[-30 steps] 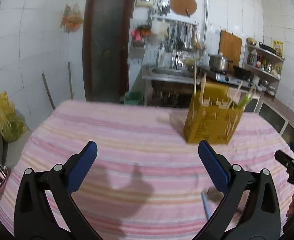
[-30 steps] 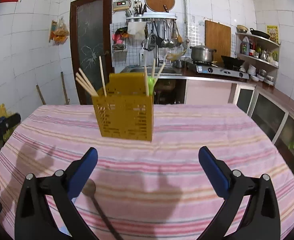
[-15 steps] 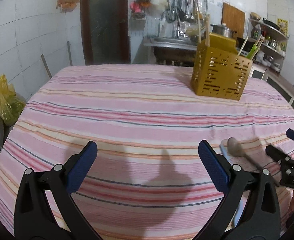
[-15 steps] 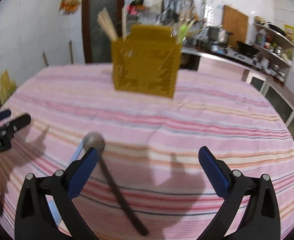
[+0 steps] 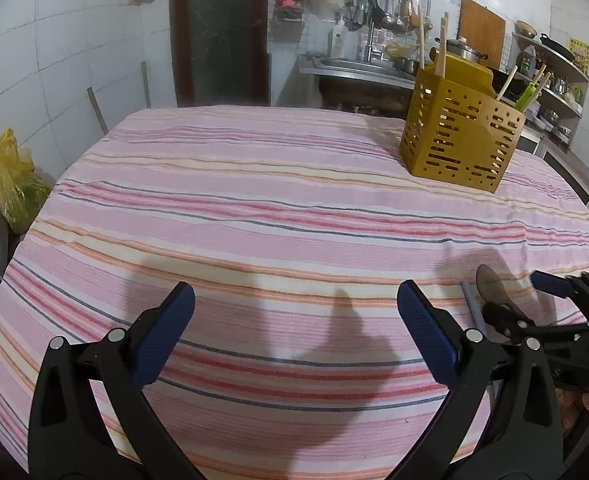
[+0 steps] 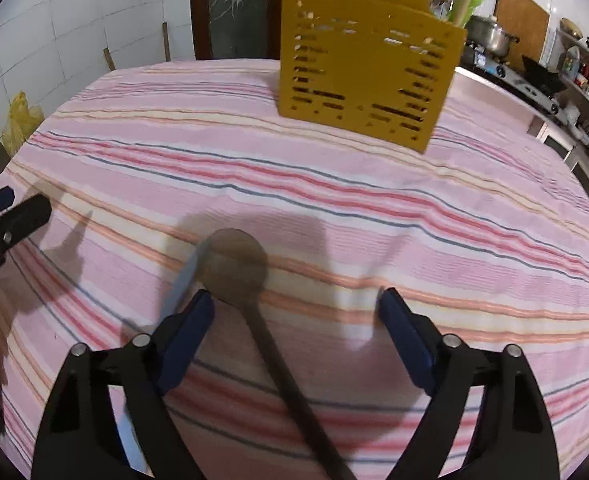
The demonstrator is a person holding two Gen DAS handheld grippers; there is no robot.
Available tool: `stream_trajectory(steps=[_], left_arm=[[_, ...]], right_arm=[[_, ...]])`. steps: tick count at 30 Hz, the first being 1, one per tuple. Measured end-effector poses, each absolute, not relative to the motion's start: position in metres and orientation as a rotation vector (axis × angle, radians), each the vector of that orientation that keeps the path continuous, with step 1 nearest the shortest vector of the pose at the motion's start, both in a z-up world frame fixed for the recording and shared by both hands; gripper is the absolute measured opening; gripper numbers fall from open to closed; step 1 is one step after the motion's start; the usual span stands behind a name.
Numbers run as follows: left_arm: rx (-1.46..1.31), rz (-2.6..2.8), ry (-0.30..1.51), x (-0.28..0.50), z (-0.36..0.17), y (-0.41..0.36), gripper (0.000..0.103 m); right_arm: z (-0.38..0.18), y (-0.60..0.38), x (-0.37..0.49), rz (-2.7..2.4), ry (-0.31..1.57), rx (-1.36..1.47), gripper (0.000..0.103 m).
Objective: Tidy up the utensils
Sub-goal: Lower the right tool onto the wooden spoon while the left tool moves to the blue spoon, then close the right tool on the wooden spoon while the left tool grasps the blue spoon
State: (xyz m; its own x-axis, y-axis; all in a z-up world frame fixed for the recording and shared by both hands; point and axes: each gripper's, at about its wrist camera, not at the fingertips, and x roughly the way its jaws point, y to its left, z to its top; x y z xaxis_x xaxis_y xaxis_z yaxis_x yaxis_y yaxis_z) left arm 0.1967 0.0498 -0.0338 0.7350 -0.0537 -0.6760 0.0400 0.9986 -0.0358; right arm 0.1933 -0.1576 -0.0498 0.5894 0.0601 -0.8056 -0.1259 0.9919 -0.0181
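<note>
A dark wooden spoon [image 6: 250, 300] lies flat on a pink striped tablecloth [image 6: 414, 208], bowl toward eleven o'clock and handle running back toward five in the right wrist view, a pale blue utensil [image 6: 184, 280] just beside it. The right gripper [image 6: 296, 320] straddles the handle, jaws closing, pads not yet touching. The left gripper [image 5: 294, 328] hangs wide open, holding nothing. A yellow utensil caddy [image 6: 368, 76] stands at twelve o'clock.

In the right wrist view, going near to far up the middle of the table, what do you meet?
Right hand-held gripper, jaws closing with the handle between them → dark wooden spoon → bare striped tablecloth → yellow utensil holder.
</note>
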Motion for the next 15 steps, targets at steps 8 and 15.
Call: stream_trajectory(steps=[8,15], left_arm=[[-0.009,-0.050,0.756,0.198,-0.032,0.042,0.098],[-0.013,-0.070,0.770,0.199,-0.031,0.026,0.098]], right_arm=[[-0.047,-0.154,0.217,0.149,0.974,-0.056,0.057],[-0.041,-0.171,0.216,0.137,0.962,-0.023,0.036]])
